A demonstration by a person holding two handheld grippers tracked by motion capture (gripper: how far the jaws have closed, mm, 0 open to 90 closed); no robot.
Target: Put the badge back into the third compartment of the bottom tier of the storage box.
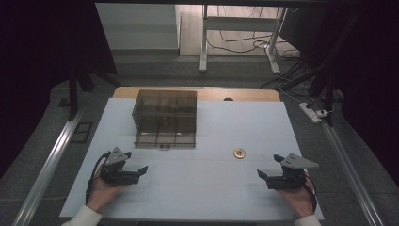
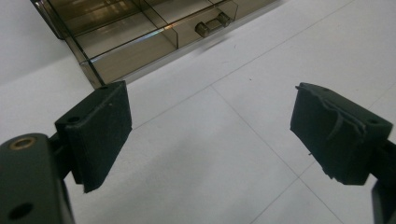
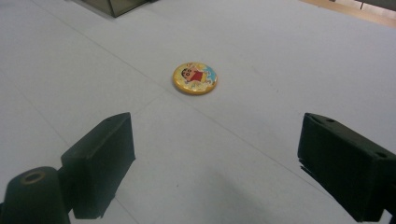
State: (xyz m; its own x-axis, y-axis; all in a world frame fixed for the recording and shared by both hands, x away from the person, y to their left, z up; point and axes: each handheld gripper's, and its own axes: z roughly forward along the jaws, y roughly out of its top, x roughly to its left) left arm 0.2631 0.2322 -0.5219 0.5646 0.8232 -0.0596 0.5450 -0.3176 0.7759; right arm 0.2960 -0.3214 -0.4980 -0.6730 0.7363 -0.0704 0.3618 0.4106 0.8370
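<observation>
Right gripper [image 3: 215,158] fingers released, its view catches the cartoon badge [image 3: 194,78]; left gripper [image 2: 210,135], also released, sees the smoky drawer box [image 2: 140,32].

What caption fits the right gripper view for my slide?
Open right gripper faces a round cartoon badge lying flat on the white table.
</observation>
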